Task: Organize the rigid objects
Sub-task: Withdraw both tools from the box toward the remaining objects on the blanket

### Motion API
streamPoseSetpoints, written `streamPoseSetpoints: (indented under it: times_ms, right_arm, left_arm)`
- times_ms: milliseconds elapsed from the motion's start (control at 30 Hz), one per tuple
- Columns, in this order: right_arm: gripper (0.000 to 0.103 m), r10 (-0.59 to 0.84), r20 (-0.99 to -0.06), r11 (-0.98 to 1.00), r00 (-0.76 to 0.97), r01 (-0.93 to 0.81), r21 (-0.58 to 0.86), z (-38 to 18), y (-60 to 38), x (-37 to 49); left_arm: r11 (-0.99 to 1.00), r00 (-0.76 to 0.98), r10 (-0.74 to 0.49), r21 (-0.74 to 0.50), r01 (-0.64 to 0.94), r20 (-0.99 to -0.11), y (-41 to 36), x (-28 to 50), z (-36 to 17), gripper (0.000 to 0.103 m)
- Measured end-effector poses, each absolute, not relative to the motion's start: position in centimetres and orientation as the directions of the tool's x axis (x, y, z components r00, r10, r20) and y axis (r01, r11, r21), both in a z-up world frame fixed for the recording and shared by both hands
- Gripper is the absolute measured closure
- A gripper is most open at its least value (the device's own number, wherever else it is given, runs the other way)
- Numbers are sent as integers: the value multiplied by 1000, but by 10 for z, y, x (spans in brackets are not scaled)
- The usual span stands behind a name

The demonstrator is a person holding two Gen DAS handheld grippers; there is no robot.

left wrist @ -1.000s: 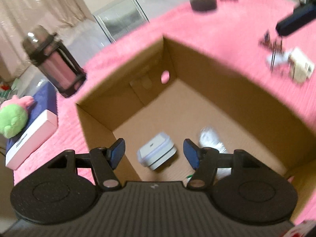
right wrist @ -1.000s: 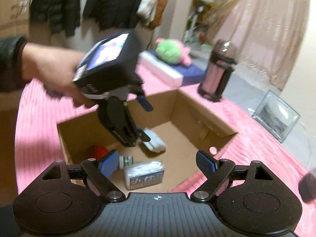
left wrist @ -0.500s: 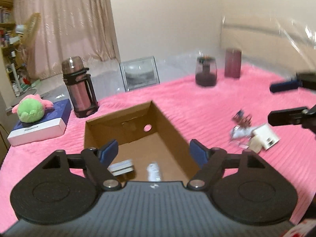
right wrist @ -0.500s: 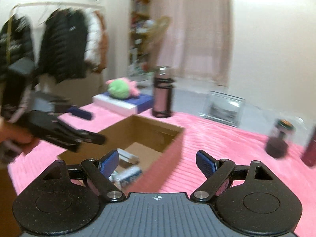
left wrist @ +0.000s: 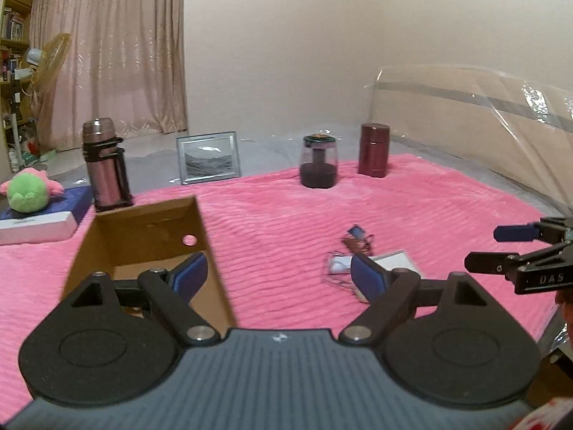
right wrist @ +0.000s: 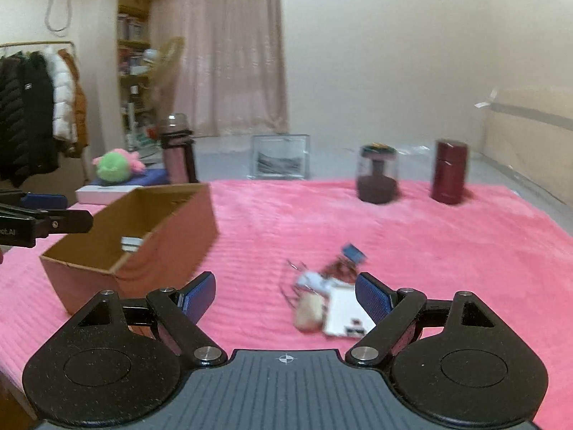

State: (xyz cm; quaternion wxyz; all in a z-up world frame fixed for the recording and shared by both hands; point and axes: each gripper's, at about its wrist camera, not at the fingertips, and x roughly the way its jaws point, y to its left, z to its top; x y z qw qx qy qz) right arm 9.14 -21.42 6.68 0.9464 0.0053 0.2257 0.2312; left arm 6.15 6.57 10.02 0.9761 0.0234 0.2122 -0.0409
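Observation:
An open cardboard box [left wrist: 150,229] [right wrist: 168,215] stands on the pink blanket at the left, with a small white item [right wrist: 130,243] showing inside. A little heap of small things [left wrist: 361,254] [right wrist: 329,286] lies right of the box: a white card, a beige piece, wires and a blue chip. My left gripper [left wrist: 279,279] hovers between box and heap, its jaws opening with nothing between them. My right gripper [right wrist: 286,295] stands open and empty just before the heap. Each gripper's fingers [left wrist: 515,247] [right wrist: 46,215] show at the edge of the other's view.
At the blanket's far edge stand a dark jar [left wrist: 318,161], a maroon canister [left wrist: 374,150], a picture frame [left wrist: 207,156] and a pink flask [left wrist: 104,165]. A green plush toy [left wrist: 27,191] rests on a flat box at the left. Coats [right wrist: 32,107] hang behind.
Both grippers have drawn back from the box and swung right toward the heap. The left gripper's jaws have spread wider, and its white item now lies in the box.

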Motion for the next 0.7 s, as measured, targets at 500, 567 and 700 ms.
streamPoseSetpoints:
  times_ms: [500,567,700]
  right_arm:
    - [21,337,-494,941,801,-289,174,37,-271,96]
    - [21,333,-497,943,801,-281,179,32,-271,102]
    - [21,327,-516,945,792,-269,186,22,-271,117]
  left_arm:
    - [995,866,-91,-1,104,-492,5,89,44,19]
    - [996,861,-81,1,94,-502,1,96,37,19]
    - [997,851,-70,-22,69,-520,-4,109,24,19]
